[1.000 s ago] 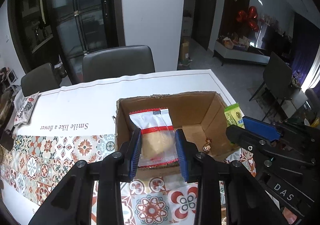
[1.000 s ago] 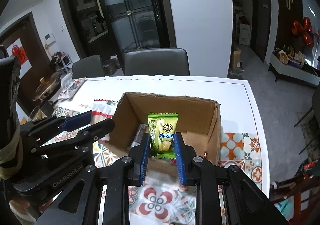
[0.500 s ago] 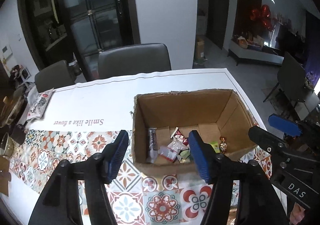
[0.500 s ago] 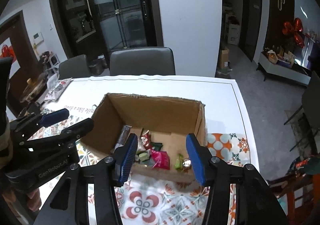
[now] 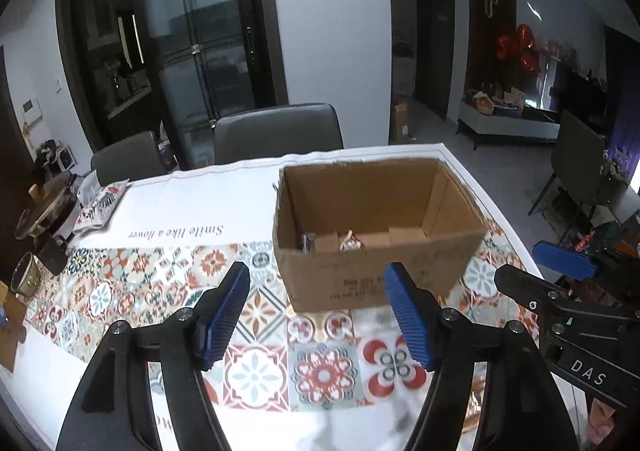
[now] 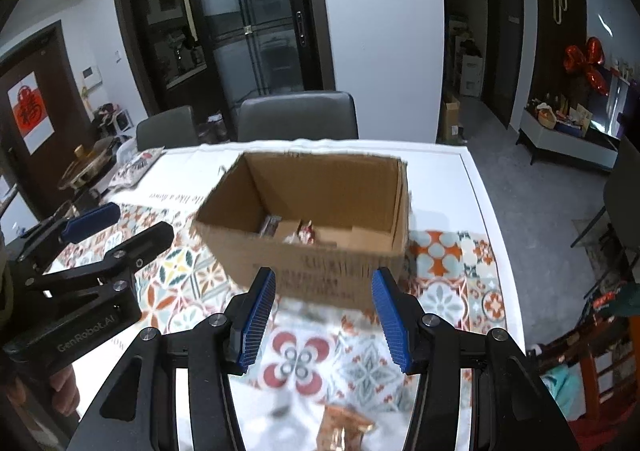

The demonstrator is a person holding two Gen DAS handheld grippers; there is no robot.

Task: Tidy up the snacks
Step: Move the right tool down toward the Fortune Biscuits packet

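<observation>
The left tool [image 5: 316, 305] and right tool [image 6: 323, 309], jaws just opened and empty, are held above the tiled counter [image 5: 120, 291] before the cardboard box [image 5: 372, 235], where snacks [image 5: 350, 243] lie.

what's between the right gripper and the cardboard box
Only bare patterned tablecloth lies between the right gripper and the cardboard box, shown in the right wrist view.

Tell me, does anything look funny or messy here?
A crinkly copper-coloured wrapper lies loose on the table, outside the cardboard box where other snacks sit. The box's top edge looks ragged, as if torn.
</observation>
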